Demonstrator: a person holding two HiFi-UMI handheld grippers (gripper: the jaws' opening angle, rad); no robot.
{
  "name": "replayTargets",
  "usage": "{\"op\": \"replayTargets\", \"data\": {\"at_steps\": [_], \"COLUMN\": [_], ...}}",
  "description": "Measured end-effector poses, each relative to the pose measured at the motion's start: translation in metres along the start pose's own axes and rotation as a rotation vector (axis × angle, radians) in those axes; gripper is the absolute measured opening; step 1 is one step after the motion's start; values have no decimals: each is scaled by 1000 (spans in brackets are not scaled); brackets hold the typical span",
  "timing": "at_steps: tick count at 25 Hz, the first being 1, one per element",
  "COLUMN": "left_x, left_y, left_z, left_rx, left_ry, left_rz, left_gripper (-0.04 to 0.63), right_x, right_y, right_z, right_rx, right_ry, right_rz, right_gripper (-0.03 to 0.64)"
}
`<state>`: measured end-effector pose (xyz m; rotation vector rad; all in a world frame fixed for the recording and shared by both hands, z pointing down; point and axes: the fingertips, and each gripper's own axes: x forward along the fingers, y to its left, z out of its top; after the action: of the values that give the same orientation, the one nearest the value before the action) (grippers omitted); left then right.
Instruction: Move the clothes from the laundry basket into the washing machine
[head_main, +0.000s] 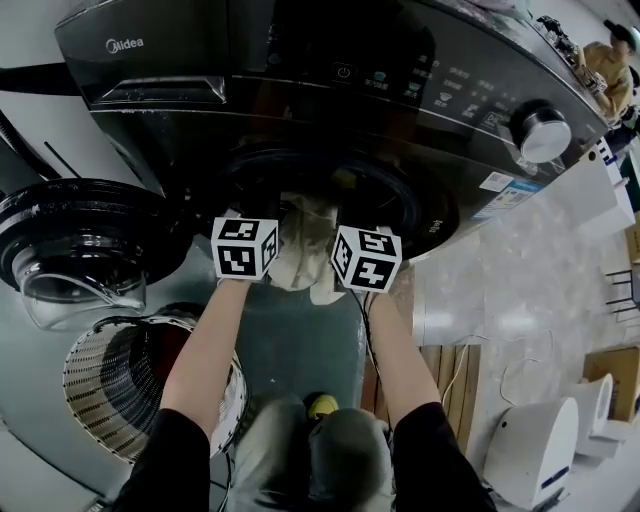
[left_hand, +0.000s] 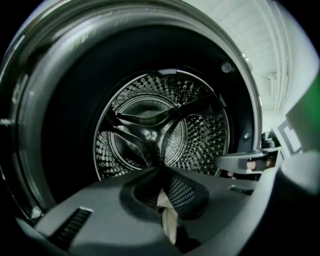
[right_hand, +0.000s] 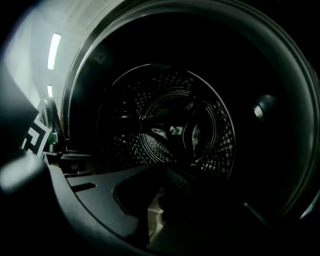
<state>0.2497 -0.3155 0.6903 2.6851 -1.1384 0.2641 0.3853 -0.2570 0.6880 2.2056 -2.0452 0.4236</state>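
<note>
A dark front-loading washing machine (head_main: 330, 60) stands open in front of me. A cream garment (head_main: 305, 245) hangs at the drum's mouth between my two grippers. My left gripper (head_main: 250, 240) is shut on it, and a strip of cream cloth (left_hand: 169, 220) shows pinched behind the closed tips (left_hand: 162, 172). My right gripper (head_main: 362, 252) is also shut, with pale cloth (right_hand: 155, 217) dimly seen between its jaws (right_hand: 167, 175). Both point into the perforated steel drum (left_hand: 150, 130), which looks bare inside. The white slatted laundry basket (head_main: 100, 400) sits low at the left with a dark red cloth (head_main: 165, 355) in it.
The machine's round glass door (head_main: 70, 235) is swung open to the left, above the basket. A white appliance (head_main: 535, 450) stands on the floor at the lower right. A person (head_main: 605, 70) is far off at the upper right.
</note>
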Motion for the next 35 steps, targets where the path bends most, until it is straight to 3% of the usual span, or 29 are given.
{"op": "replayTargets", "data": {"at_steps": [12,18,25,35], "left_x": [-46,-78,-131,-194], "left_y": [-27,-32,-34,-56], "left_z": [34,56,95,192], "left_rx": [10,-24,-52,72], "left_ry": [53,103,92,90], "left_rz": [-10,3,45,52], "left_gripper": [12,12,12,12], "right_x": [-54,-90,-128,-195], "right_y": [21,32,53,70], "right_z": [38,53,99,183], "right_rx": [18,15,-35,12], "right_ry": [31,91,98,103], "right_rz": [39,66,109,111], "right_gripper": [5,5,5,5]}}
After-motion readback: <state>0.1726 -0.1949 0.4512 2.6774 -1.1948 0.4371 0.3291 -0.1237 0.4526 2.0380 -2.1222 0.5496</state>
